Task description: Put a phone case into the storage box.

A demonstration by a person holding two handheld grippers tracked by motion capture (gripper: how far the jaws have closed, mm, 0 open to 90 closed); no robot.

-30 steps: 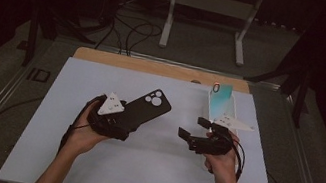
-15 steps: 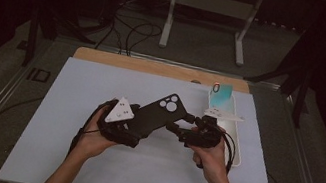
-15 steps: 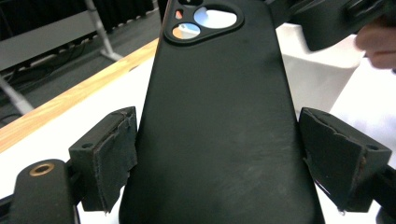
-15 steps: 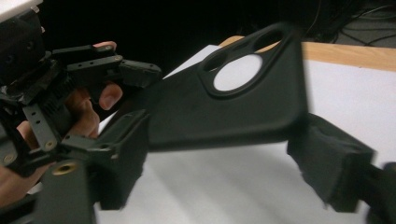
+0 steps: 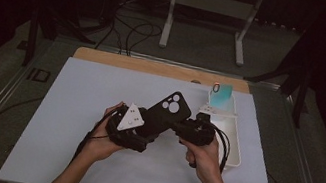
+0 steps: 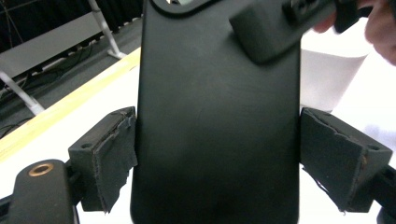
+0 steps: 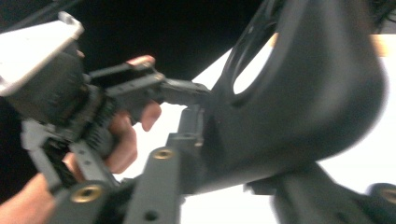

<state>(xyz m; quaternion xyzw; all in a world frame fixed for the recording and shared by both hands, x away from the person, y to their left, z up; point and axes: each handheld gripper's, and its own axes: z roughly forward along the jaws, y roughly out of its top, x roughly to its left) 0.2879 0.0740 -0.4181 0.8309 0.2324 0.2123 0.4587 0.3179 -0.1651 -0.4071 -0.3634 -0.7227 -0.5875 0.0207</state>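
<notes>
A black phone case (image 5: 169, 109) is held above the white mat, camera cut-out pointing away from me. My left gripper (image 5: 154, 124) is shut on its lower end; in the left gripper view both pads (image 6: 110, 154) press the case (image 6: 217, 116) on its long sides. My right gripper (image 5: 180, 125) comes in from the right and closes on the case's right edge. In the right gripper view the blurred case (image 7: 303, 98) sits between the jaws of the right gripper (image 7: 243, 186), with the left gripper's body (image 7: 56, 102) and a hand behind it.
A white tray (image 5: 234, 144) lies at the mat's right side, just behind my right hand. A teal phone (image 5: 222, 93) stands in its far end. A wooden strip (image 5: 155, 67) borders the mat's far edge. Cables trail toward me from both grippers.
Both grippers moved toward the middle of the mat. The right gripper left the tray side, crossed left and closed on the edge of the case held by the left gripper.
</notes>
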